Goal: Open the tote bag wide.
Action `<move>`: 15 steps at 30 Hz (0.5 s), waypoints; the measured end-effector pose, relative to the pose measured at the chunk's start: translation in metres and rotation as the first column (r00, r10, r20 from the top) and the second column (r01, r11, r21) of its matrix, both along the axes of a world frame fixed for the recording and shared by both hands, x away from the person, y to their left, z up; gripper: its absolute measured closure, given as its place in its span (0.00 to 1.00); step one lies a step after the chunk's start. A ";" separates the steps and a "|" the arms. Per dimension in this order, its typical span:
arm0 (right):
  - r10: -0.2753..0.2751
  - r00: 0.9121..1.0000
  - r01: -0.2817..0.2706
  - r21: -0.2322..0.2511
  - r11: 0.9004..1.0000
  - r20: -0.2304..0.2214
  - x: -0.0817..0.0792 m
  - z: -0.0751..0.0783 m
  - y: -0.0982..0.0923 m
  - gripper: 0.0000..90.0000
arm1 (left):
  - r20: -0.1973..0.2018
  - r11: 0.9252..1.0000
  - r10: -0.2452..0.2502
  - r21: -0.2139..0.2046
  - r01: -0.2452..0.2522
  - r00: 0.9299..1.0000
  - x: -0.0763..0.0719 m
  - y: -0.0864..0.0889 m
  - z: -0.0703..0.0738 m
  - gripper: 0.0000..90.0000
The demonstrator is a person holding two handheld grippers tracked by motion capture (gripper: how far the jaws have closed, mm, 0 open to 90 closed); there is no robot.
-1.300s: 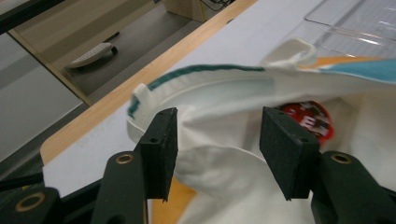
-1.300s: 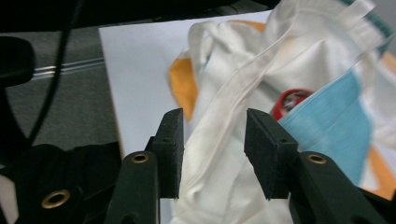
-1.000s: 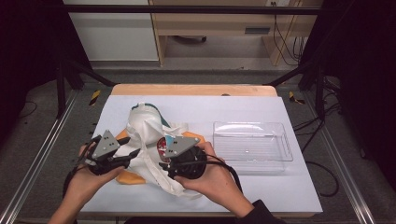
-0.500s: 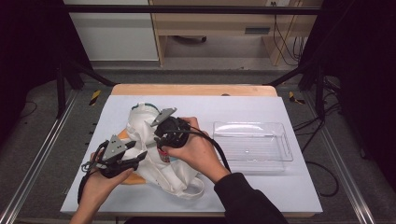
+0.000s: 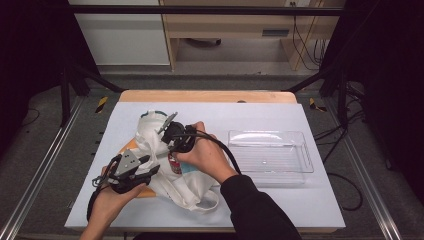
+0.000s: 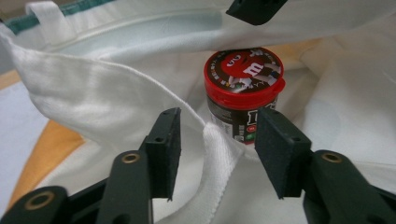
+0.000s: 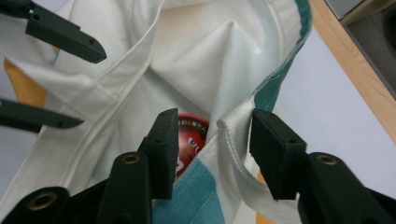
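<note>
A white cloth bag (image 5: 187,190) with a teal rim and orange patches lies on the table. Inside its mouth stands a small candy tub (image 6: 243,91) with a red lid, which also peeks out past the bag's edge in the right gripper view (image 7: 189,135) and shows in the high view (image 5: 174,164). My left gripper (image 5: 154,167) is open at the bag's near side, with a white cloth fold (image 6: 215,154) loose between its jaws (image 6: 217,126). My right gripper (image 5: 166,136) is open over the bag's far rim, a white strap (image 7: 233,140) standing between its jaws (image 7: 210,126).
A clear plastic tray (image 5: 270,156) sits to the right of the bag on the white table (image 5: 310,205). A wooden edge (image 5: 205,96) runs along the table's far side. Each gripper's jaws reach into the other's view, close over the bag.
My right gripper has moved from the bag's near side up and away to its far rim. The left gripper has shifted slightly towards the bag's opening.
</note>
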State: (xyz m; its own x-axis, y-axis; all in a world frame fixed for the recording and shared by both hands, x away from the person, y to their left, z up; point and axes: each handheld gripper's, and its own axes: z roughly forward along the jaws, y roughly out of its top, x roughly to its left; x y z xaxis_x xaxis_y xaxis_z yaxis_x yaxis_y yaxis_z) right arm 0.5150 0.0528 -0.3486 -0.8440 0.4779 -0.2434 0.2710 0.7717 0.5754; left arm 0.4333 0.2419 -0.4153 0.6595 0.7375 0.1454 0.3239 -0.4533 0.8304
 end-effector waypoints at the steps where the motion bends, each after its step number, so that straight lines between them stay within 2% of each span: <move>1: 0.001 1.000 -0.001 -0.015 1.000 0.003 -0.002 -0.002 -0.001 0.68 | -0.006 1.000 0.003 -0.004 -0.003 1.000 0.000 -0.001 -0.003 0.61; 2: 0.001 1.000 -0.001 -0.015 1.000 0.003 -0.002 -0.002 -0.001 0.68 | -0.006 1.000 0.003 -0.004 -0.003 1.000 0.000 -0.001 -0.003 0.63; 3: 0.006 1.000 -0.006 -0.020 1.000 -0.002 -0.003 -0.003 -0.002 0.72 | -0.005 1.000 0.005 -0.002 -0.005 1.000 0.001 -0.001 -0.003 0.63; 4: 0.006 1.000 -0.006 -0.038 0.999 0.000 -0.003 -0.004 -0.002 0.80 | -0.004 1.000 0.001 -0.001 -0.001 1.000 0.001 -0.003 -0.004 0.68; 6: 0.009 1.000 -0.009 -0.048 0.999 0.007 -0.004 -0.004 -0.004 0.87 | -0.005 1.000 -0.003 0.002 0.003 1.000 0.001 -0.003 -0.005 0.74; 9: 0.009 1.000 -0.008 -0.051 0.999 0.008 -0.004 -0.004 -0.007 0.90 | -0.010 1.000 -0.003 -0.010 0.003 1.000 0.002 -0.002 -0.006 0.83; 15: -0.016 1.000 0.017 -0.040 0.999 0.015 0.001 -0.002 -0.021 0.93 | -0.020 1.000 0.001 -0.021 -0.001 1.000 -0.001 0.002 -0.009 0.86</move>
